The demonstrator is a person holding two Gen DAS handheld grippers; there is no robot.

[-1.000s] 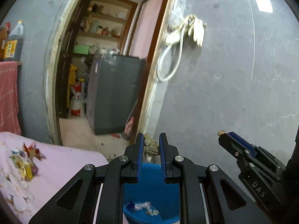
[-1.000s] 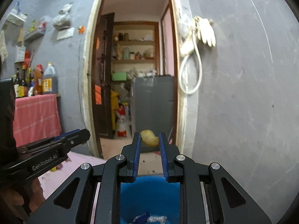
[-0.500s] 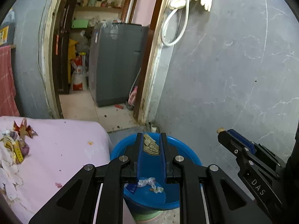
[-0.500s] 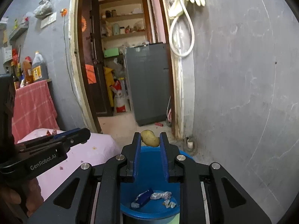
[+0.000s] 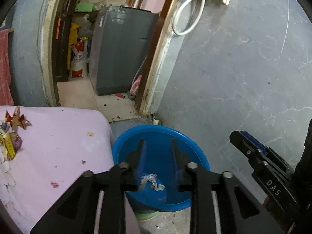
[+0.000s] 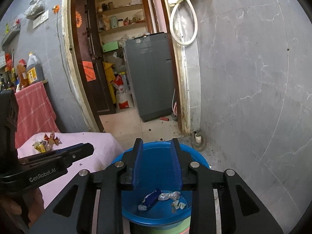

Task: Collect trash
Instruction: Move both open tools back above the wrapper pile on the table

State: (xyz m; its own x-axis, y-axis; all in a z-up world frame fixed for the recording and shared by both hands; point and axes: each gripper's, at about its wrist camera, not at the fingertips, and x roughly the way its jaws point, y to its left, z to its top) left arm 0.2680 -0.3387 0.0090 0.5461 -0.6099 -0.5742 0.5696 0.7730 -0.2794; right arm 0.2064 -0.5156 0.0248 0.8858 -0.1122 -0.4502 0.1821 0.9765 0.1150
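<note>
A blue basin point(image 5: 134, 142) point(image 6: 195, 156) stands on the floor beside a pink-covered table point(image 5: 58, 136) point(image 6: 101, 142). Wrappers point(image 5: 151, 179) point(image 6: 159, 197) lie in its bottom. My left gripper point(image 5: 157, 146) is open and empty above the basin. My right gripper point(image 6: 157, 146) is open and empty above the basin too. The right gripper shows at the right edge of the left wrist view point(image 5: 253, 152); the left one shows at the left of the right wrist view point(image 6: 58, 156). More trash point(image 5: 11, 136) point(image 6: 46, 141) lies on the table's far left part.
A grey marbled wall point(image 5: 243, 58) rises close on the right. A doorway behind opens on a grey washing machine point(image 5: 120, 48) point(image 6: 150, 74) and shelves. A red checked cloth point(image 6: 33, 107) with bottles on top stands at the left.
Both grippers have tilted down over the basin and opened. The crumpled brown piece in the left and the yellow piece in the right are no longer between the fingers.
</note>
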